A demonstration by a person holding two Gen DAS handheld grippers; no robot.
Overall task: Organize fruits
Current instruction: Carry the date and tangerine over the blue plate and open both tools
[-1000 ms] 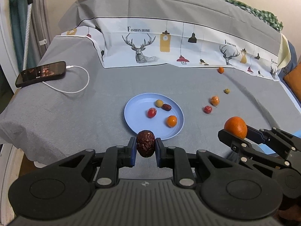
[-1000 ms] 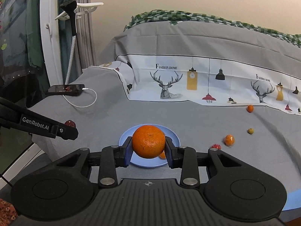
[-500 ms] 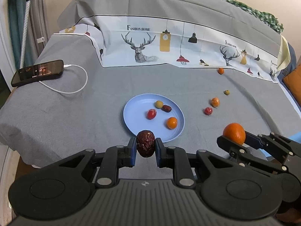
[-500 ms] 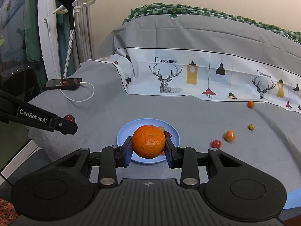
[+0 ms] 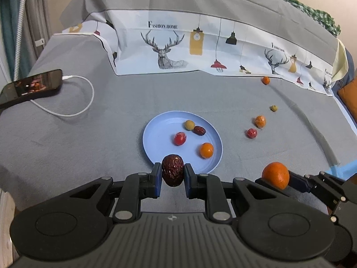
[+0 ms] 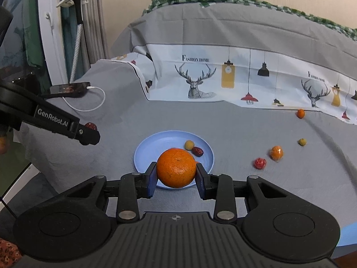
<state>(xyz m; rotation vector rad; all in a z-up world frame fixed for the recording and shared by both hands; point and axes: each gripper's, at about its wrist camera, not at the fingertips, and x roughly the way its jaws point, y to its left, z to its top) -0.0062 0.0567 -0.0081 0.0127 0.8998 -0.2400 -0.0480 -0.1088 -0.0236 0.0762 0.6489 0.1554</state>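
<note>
My left gripper (image 5: 173, 176) is shut on a wrinkled dark red date (image 5: 173, 173), held just above the near rim of the blue plate (image 5: 160, 125). The plate holds a yellow-green fruit (image 5: 189, 125), a small date (image 5: 199, 130), a red fruit (image 5: 179, 138) and a small orange (image 5: 206, 150). My right gripper (image 6: 176, 176) is shut on a large orange (image 6: 176, 167), held over the near edge of the plate (image 6: 151, 149). It also shows in the left wrist view (image 5: 275, 175) at the right.
Loose fruits lie on the grey bedsheet right of the plate: a red one (image 5: 251, 133), an orange one (image 5: 260, 121), a small yellow-green one (image 5: 273, 108) and a far orange one (image 5: 265, 80). A phone (image 5: 31, 87) with a white cable (image 5: 73, 111) lies at the left.
Both grippers have moved forward toward the plate, each still holding its fruit. The plate and loose fruits have not moved.
</note>
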